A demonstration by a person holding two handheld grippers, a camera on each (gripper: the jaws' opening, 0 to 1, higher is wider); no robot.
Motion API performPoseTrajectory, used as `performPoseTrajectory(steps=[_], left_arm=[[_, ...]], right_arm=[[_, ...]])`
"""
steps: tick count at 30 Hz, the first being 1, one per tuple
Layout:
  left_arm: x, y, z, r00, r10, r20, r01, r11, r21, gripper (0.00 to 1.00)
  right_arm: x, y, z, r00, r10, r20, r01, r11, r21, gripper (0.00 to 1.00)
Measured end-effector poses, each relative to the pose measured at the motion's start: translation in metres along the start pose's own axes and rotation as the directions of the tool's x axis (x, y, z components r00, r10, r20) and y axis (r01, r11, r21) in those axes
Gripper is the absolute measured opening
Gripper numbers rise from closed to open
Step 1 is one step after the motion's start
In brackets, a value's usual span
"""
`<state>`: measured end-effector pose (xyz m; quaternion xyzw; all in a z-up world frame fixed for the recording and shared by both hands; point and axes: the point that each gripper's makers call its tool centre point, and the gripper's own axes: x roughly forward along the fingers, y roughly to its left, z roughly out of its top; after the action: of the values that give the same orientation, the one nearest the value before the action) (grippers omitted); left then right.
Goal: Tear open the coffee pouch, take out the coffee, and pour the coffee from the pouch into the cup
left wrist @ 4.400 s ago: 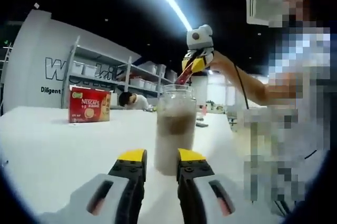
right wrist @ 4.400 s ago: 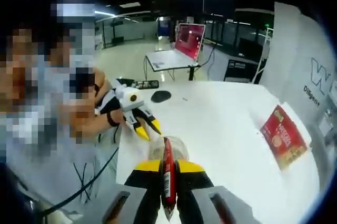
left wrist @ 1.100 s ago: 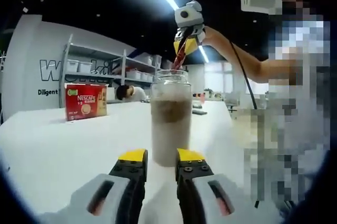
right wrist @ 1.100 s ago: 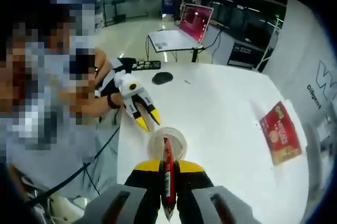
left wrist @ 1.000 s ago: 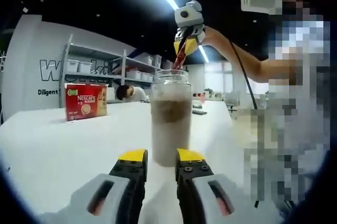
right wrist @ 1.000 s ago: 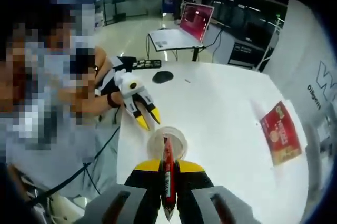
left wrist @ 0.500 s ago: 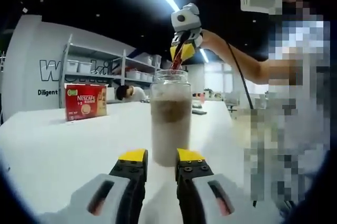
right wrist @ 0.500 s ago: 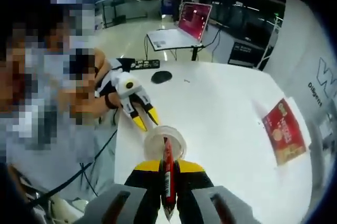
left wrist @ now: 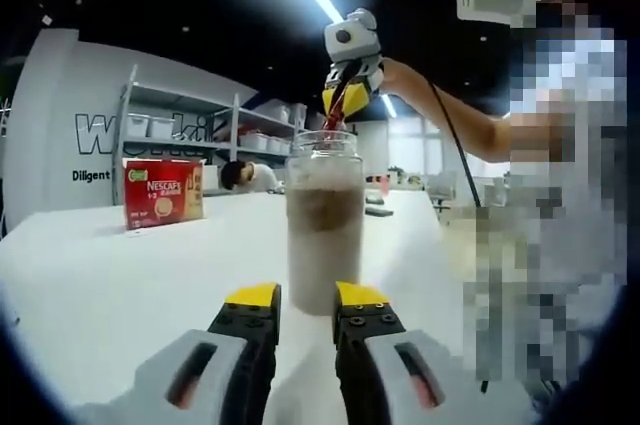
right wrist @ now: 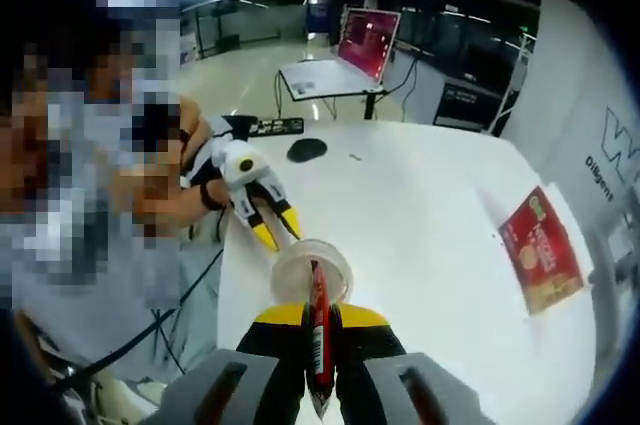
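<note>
A clear glass jar [left wrist: 323, 225] stands on the white table [left wrist: 120, 275] with a brown layer of coffee powder and a pale layer below it. My left gripper [left wrist: 305, 297] is open, its yellow-tipped jaws just short of the jar's base, with nothing between them. From above, that left gripper [right wrist: 277, 229] points at the jar [right wrist: 312, 270] from the left, apart from it. My right gripper [right wrist: 320, 317] is shut on a slim red coffee pouch [right wrist: 320, 330], held upright over the jar's mouth. In the left gripper view the right gripper [left wrist: 345, 95] hangs above the jar, the pouch [left wrist: 333, 117] tip at the rim.
A red Nescafe box [left wrist: 162, 192] stands on the table's far side, also seen as the box [right wrist: 540, 250] at right. A person's arm [left wrist: 450, 130] reaches in from the right. A dark mouse [right wrist: 305, 149] and a black strip [right wrist: 275, 126] lie near the table's far edge.
Since 4.4 s ago the left view has dropped lower against the jar. In the last second the right gripper with the pouch shifted slightly left and down toward the jar's mouth.
</note>
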<state>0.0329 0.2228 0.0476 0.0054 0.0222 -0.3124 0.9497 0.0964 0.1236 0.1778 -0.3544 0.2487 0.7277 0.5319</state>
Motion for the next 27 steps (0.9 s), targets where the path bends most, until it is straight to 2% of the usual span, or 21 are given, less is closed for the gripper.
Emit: performPoseTrajectory(steps=[27], left_arm=[[0.0004, 0.0010, -0.0015, 1.000, 0.003, -0.009, -0.003, 1.000, 0.007, 0.23]], right_arm=[[0.0005, 0.0018, -0.0040, 0.994, 0.021, 0.103, -0.024, 0.999, 0.032, 0.10]])
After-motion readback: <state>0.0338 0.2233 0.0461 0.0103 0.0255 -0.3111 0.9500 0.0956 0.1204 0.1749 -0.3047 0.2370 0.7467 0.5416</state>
